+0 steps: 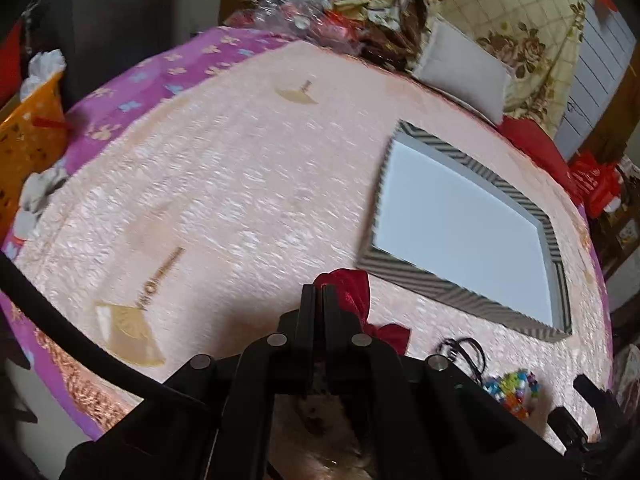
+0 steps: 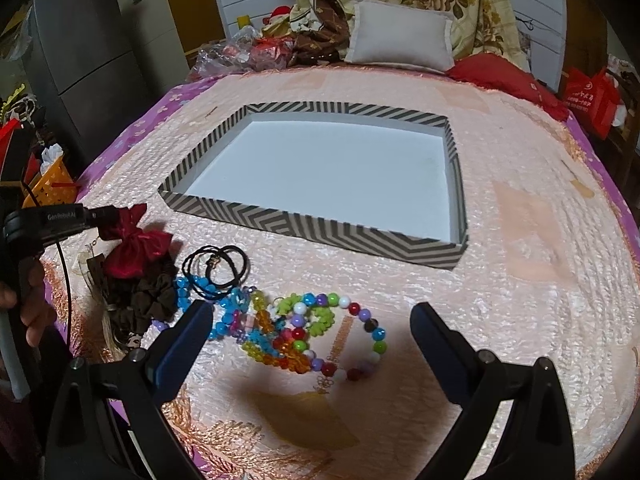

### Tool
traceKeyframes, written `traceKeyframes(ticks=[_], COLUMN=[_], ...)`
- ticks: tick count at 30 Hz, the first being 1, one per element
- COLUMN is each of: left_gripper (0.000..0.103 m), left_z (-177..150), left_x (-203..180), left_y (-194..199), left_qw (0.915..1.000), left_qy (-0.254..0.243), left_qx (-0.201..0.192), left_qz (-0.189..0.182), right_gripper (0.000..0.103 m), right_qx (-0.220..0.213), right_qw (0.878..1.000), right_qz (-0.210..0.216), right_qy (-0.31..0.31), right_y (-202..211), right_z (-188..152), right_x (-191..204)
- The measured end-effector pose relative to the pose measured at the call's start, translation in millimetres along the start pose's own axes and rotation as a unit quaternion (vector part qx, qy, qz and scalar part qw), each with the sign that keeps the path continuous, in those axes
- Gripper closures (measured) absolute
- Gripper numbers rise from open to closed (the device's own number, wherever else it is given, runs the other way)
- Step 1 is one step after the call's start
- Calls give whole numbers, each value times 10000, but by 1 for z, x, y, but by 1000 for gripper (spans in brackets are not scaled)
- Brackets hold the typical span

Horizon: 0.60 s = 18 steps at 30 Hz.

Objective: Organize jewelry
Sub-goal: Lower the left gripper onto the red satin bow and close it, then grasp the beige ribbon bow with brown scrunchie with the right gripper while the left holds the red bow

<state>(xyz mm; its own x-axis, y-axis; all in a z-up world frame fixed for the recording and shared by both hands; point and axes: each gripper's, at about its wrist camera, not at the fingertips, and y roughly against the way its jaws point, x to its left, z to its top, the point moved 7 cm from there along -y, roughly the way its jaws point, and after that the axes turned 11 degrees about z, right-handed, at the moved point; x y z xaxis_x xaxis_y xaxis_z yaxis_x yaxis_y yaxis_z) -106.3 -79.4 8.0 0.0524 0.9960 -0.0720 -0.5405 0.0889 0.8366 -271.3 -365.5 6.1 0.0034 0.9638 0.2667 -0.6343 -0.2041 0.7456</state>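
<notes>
My left gripper (image 1: 320,292) is shut on a dark red fabric scrunchie (image 1: 354,290). In the right wrist view the same left gripper (image 2: 105,213) pinches the red scrunchie (image 2: 136,246) at its top, over a brown scrunchie (image 2: 140,298). Beside these lie black hair ties (image 2: 216,266), a blue bead bracelet (image 2: 192,285) and colourful bead bracelets (image 2: 320,332). My right gripper (image 2: 312,314) stands wide open just above the beads, with nothing between its fingers. A shallow striped box (image 2: 320,222) with a bare white floor lies beyond them, and the box (image 1: 420,276) is on the right in the left wrist view.
All this lies on a pink quilted bedspread (image 2: 520,280). A grey pillow (image 2: 400,32), a floral blanket and plastic-wrapped clutter (image 2: 248,50) line the far edge. An orange basket (image 2: 52,180) and a grey fridge (image 2: 88,40) stand off to the left. A person's hand (image 2: 32,312) holds the left gripper's handle.
</notes>
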Motion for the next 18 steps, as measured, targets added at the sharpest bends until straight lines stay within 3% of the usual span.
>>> traceKeyframes(ticks=[7,11,14,17,18], left_gripper=[101,100,100,98,93], left_z=[0,-4,-6,-8,-9], left_x=[24,32,32,34,35], left_y=[-14,-19,-21,-25,-26], left_qw=[9993,9987,9987,9982,9977], left_qy=[310,428,415,478,534], left_qx=[97,168,228,315,356], left_qz=[197,213,188,199,210], right_gripper=[4,25,36,37,37], right_qx=[23,176,265,364,387], right_qw=[9992,9970,9946,9930,9924], right_qz=[183,520,807,916,953], right_qy=[352,538,603,651,670], right_y=[-9,-19,-28,-36,-38], right_z=[4,8,7,5,4], right_x=[16,31,42,50,52])
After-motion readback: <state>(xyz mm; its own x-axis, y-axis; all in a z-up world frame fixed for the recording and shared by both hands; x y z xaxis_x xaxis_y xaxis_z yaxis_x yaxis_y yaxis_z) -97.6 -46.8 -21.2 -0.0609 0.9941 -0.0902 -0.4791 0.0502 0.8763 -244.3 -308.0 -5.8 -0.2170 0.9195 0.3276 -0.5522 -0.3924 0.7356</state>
